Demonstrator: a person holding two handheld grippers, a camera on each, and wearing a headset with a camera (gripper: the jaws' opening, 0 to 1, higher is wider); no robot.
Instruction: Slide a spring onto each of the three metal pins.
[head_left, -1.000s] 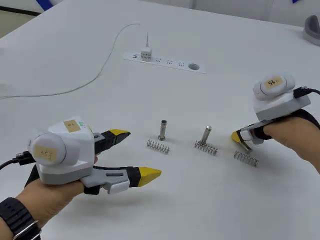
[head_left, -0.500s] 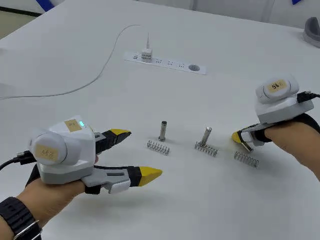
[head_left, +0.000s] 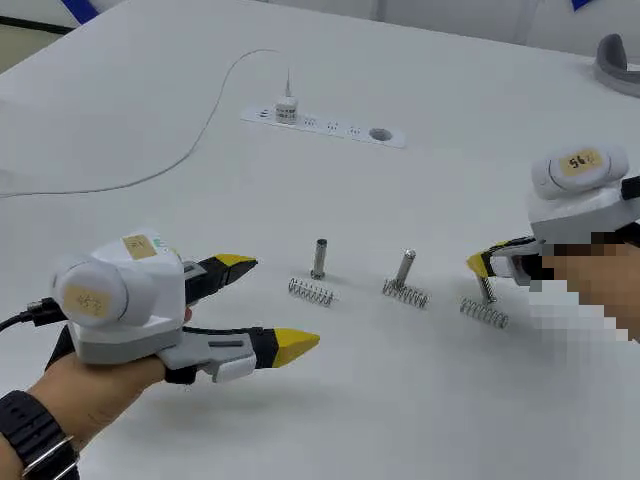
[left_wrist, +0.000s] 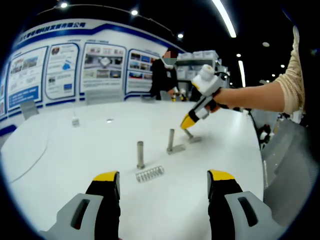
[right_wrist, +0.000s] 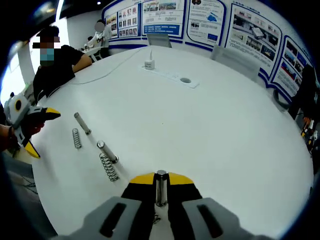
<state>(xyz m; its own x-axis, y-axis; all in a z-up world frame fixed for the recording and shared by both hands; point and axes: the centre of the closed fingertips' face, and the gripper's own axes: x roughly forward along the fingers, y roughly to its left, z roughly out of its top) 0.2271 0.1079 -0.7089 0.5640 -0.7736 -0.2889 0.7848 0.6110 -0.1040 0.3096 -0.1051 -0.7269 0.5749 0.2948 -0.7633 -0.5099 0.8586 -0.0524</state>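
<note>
Jaws of your left gripper (head_left: 272, 303): spread wide, empty, 9 o'clock of the pins. Jaws of your right gripper (head_left: 483, 266): clamped on the third metal pin (head_left: 487, 290), 3 o'clock. First pin (head_left: 320, 257) and second pin (head_left: 404, 268) upright on the table (head_left: 400, 400); springs (head_left: 311, 292) lie flat, one at 6 o'clock of each pin.

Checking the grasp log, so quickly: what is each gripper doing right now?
Left gripper: open, holding nothing.
Right gripper: closed on a metal pin.
</note>
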